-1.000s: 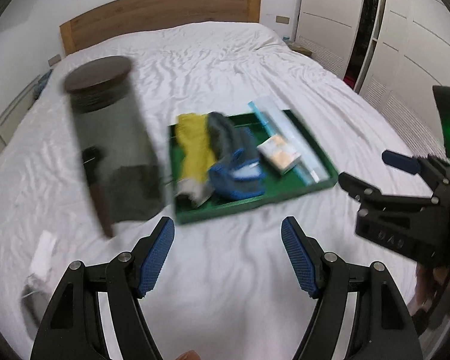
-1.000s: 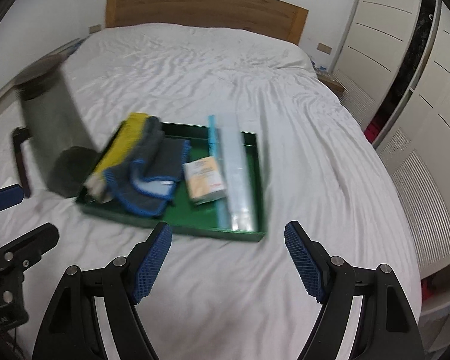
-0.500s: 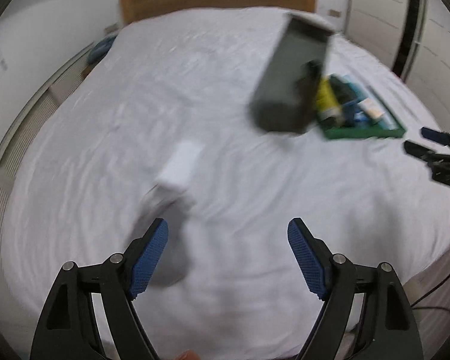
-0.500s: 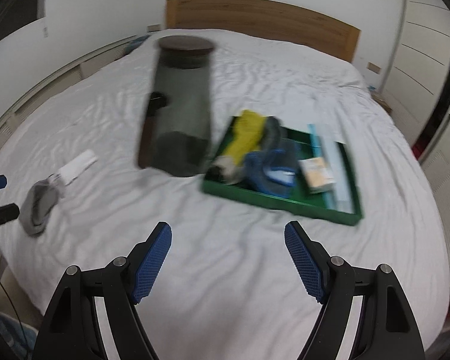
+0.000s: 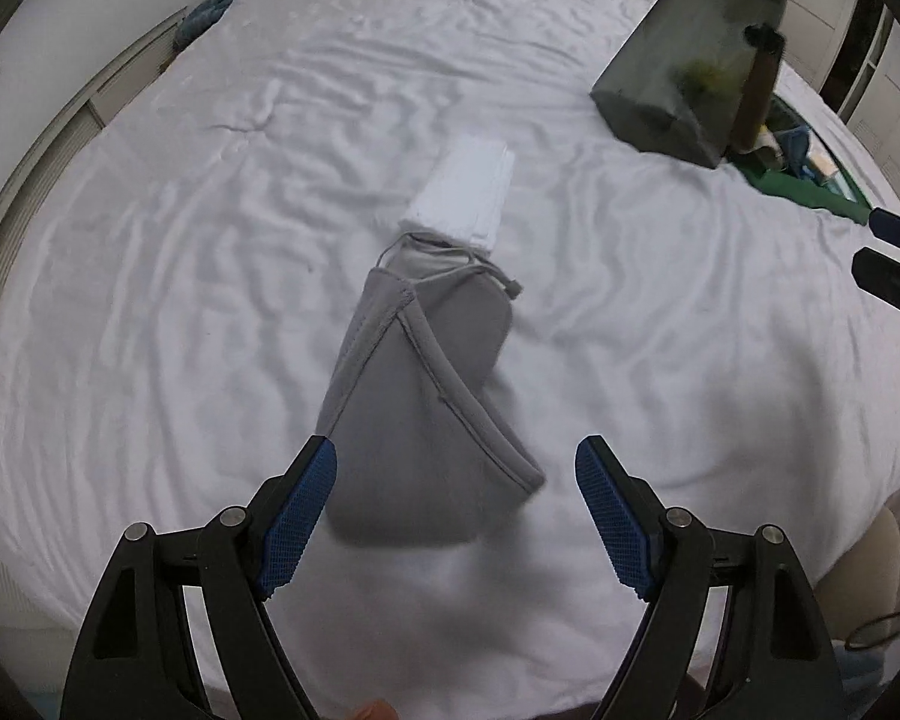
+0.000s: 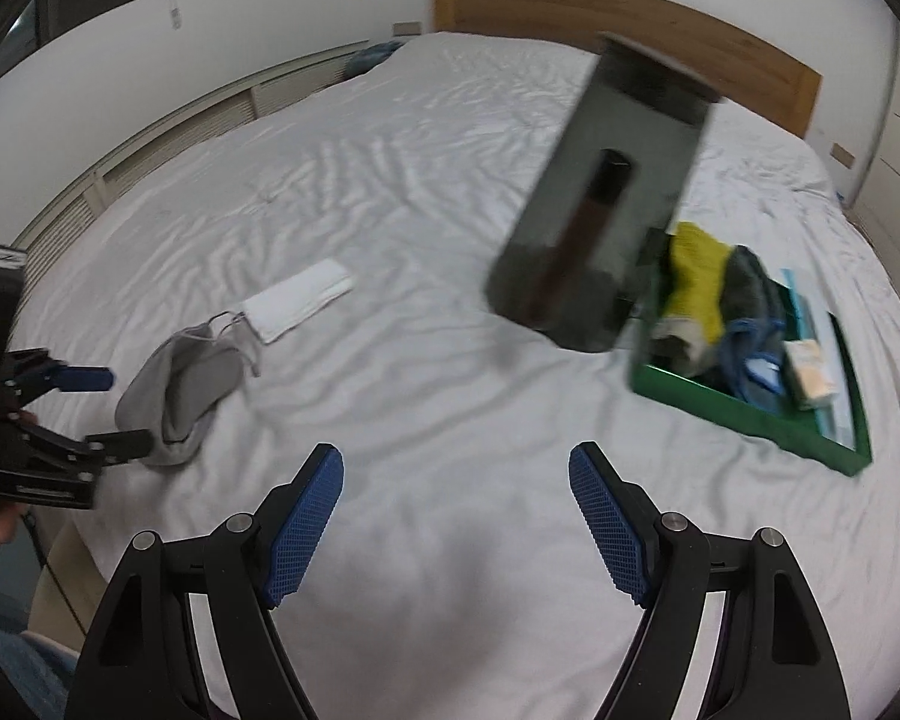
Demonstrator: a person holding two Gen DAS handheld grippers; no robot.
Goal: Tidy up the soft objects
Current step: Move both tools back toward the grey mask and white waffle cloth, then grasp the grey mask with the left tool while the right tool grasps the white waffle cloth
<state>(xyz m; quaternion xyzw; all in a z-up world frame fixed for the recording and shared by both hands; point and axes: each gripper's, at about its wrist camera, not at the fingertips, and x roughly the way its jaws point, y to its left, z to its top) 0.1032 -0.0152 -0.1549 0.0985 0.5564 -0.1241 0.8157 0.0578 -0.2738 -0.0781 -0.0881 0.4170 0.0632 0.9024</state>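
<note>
Bed [image 5: 210, 240]: mask [image 5: 426, 408] between hand-held gripper [image 5: 456, 516].

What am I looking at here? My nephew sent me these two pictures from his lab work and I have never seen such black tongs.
There is no machine: a person holds a two-fingered tool in each hand, each with a wide-angle camera looking along its blue fingers. One picture is from the left tool, the other from the right tool. Both are open and hold nothing. They hover over a bed with a white sheet. On it lie a grey cloth pouch, just ahead of the left tool, a white folded cloth, a dark container, and a green tray of cloths.
</note>
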